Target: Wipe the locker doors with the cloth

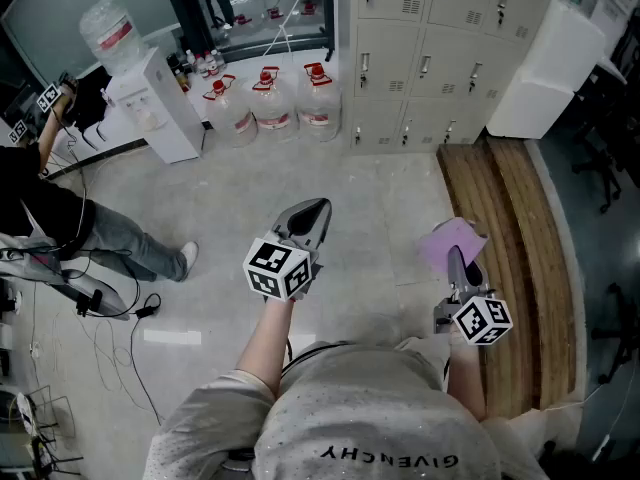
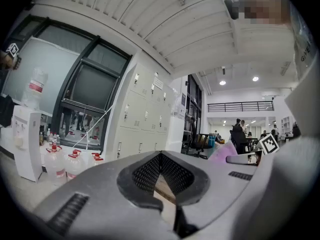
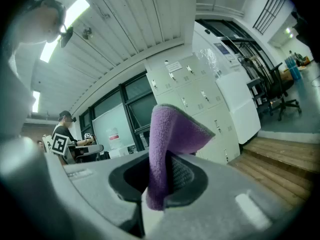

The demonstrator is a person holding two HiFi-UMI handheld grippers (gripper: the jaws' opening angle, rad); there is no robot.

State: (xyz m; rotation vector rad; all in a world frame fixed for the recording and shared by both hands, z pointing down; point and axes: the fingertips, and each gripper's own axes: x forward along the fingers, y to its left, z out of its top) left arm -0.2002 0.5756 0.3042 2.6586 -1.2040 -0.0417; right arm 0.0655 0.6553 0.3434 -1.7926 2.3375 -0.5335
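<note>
Stage before wiping: right hand-held gripper (image 1: 465, 268) clamps purple cloth (image 1: 448, 243); left hand-held gripper (image 1: 308, 218) closed, empty; locker doors (image 1: 420, 68) well apart, apparently all still unwiped.

Pale glossy floor (image 1: 370, 208): 3 water jugs (image 1: 275, 98) w/ red caps in row, near lockers (image 1: 430, 58). White dispenser (image 1: 160, 108) left of jugs. Loose cables (image 1: 110, 308) at left. Wooden step (image 1: 520, 248) along right side.
</note>
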